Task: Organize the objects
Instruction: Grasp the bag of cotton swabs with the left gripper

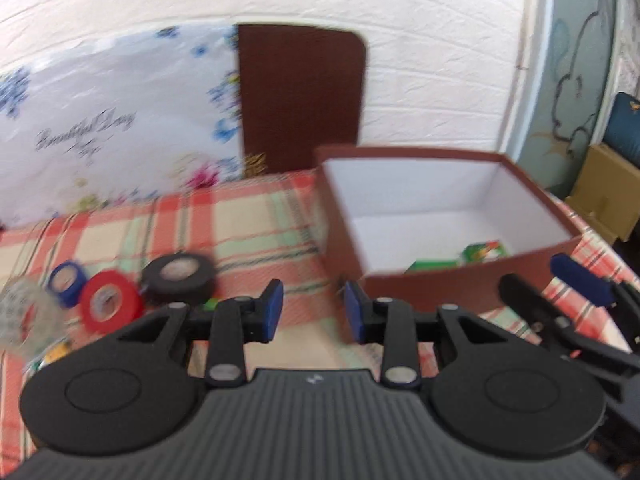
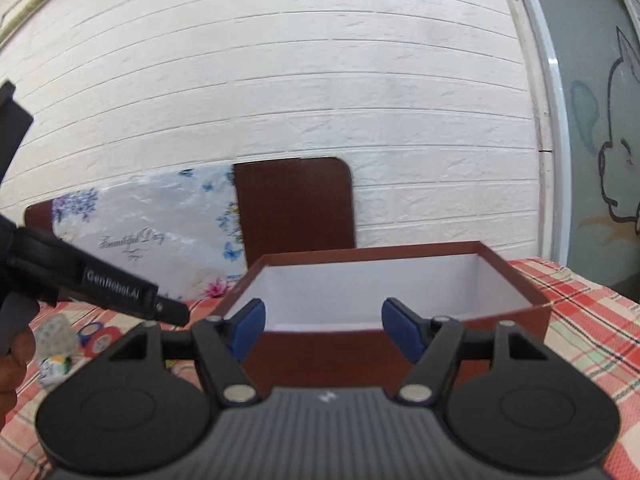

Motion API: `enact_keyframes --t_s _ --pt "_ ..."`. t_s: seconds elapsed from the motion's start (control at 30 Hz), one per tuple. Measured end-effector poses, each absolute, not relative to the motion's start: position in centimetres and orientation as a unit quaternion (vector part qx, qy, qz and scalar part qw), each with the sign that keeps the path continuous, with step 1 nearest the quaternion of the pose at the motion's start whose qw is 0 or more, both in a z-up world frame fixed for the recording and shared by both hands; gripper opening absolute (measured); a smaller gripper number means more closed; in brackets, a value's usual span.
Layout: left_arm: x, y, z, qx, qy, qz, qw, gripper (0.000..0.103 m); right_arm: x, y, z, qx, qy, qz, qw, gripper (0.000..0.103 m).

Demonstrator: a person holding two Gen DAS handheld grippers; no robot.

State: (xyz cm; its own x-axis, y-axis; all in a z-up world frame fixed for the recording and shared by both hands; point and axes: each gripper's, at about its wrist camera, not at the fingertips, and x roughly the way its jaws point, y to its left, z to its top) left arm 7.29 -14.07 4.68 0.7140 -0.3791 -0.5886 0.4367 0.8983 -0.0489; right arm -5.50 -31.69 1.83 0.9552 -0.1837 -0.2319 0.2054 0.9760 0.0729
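Rolls of black tape point(image 1: 178, 284), red tape point(image 1: 110, 306) and blue tape point(image 1: 66, 282) lie on the plaid tablecloth point(image 1: 248, 232), with a clear roll point(image 1: 24, 316) at the left edge. To their right stands an open brown box point(image 1: 440, 292) with a white inside, and green packets point(image 1: 484, 250) lie in it. My left gripper point(image 1: 315, 312) hovers between the tapes and the box, open and holding nothing. My right gripper point(image 2: 324, 328) faces the box's front wall point(image 2: 320, 354) with its jaws wide and nothing between them. It also shows in the left wrist view, right gripper point(image 1: 552, 290).
A brown board point(image 1: 300, 96) and a floral plastic bag point(image 1: 112, 120) lean on the white brick wall behind the table. A cardboard box point(image 1: 604, 188) sits past the table's right edge, near a glass door. A hand point(image 2: 12, 356) holds the left gripper's housing point(image 2: 112, 292).
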Motion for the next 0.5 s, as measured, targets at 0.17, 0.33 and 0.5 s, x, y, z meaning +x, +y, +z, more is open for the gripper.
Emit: enact_keyframes --t_s 0.17,0.33,0.5 --pt "7.3 -8.7 2.6 0.033 0.335 -0.162 0.928 0.036 -5.2 -27.5 0.7 0.046 0.172 -0.043 0.983 0.064" --pt "7.3 -2.6 0.6 0.022 0.338 -0.096 0.936 0.038 -4.6 -22.9 -0.8 0.026 0.224 0.015 0.974 0.061" --pt "7.9 5.1 -2.5 -0.020 0.345 -0.015 0.938 0.040 -3.0 -18.8 -1.9 -0.010 0.258 0.071 0.964 0.057"
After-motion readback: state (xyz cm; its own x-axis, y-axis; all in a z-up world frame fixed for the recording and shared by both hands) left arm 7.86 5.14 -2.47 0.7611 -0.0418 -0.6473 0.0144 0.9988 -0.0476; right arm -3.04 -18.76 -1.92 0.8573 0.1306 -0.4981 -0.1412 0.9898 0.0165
